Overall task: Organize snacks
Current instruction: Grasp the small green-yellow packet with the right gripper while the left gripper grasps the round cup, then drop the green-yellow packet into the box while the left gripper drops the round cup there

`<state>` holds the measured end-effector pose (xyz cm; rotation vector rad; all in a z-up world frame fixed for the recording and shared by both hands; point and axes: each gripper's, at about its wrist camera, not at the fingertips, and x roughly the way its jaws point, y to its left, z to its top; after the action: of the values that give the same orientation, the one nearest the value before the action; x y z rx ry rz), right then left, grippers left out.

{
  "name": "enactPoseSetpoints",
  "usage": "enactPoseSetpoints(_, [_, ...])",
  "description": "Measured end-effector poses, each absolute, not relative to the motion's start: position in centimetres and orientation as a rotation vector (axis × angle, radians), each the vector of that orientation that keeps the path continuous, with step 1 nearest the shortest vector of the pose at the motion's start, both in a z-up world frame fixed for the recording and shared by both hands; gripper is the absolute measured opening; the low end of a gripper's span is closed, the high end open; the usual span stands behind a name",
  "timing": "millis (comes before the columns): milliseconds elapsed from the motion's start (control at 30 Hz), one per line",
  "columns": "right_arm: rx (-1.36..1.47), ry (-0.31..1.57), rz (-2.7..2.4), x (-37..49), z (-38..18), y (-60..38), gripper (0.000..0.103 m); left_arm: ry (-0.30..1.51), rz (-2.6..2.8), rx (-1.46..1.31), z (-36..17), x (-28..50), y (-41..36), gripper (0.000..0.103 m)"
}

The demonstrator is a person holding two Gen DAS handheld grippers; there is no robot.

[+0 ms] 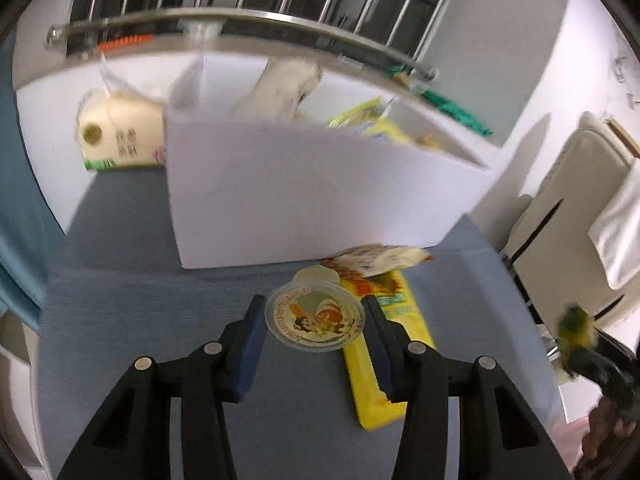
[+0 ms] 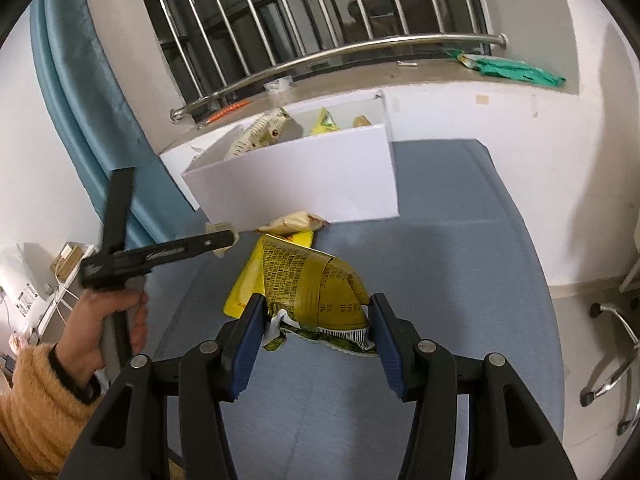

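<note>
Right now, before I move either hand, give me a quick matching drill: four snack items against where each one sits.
Things:
1. jelly cup
2. olive-yellow snack bag
3. long yellow packet
4. green wrapper

Places:
A. on the window ledge
B. flat on the blue tabletop
C. between the left gripper's pads
D. clamped in the right gripper

Pairs: 1-C, 2-D, 3-B, 4-A
</note>
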<state>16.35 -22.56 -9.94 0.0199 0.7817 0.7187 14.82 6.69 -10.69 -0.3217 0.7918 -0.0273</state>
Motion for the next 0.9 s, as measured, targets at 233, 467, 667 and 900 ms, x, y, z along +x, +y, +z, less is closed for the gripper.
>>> enactPoseSetpoints(233, [-0.005, 0.723, 0.762, 18.2, -7.3, -19.0, 0.057, 0.611, -0.088, -0.236, -3.1, 9.6, 5.4, 0.051])
enactPoseSetpoints(467, [-0.057, 0.655, 0.785, 22.7, -2.9, -14.6, 0.057, 0.509, -0.069, -0.220, 2.7, 13.1, 8.4, 0.052])
enactPoseSetpoints(667, [-0.057, 0.673, 0.757, 28.9, -0.2, -11.1, 0.057, 0.557, 0.011, -0.155, 3.6, 21.2, 10.8, 0.051])
enactPoseSetpoints(900, [-0.101, 0.720, 0.683, 35.2, -0.3, -8.3, 0.087, 0.681, 0.123, -0.155, 1.9, 28.0, 13.3, 0.096])
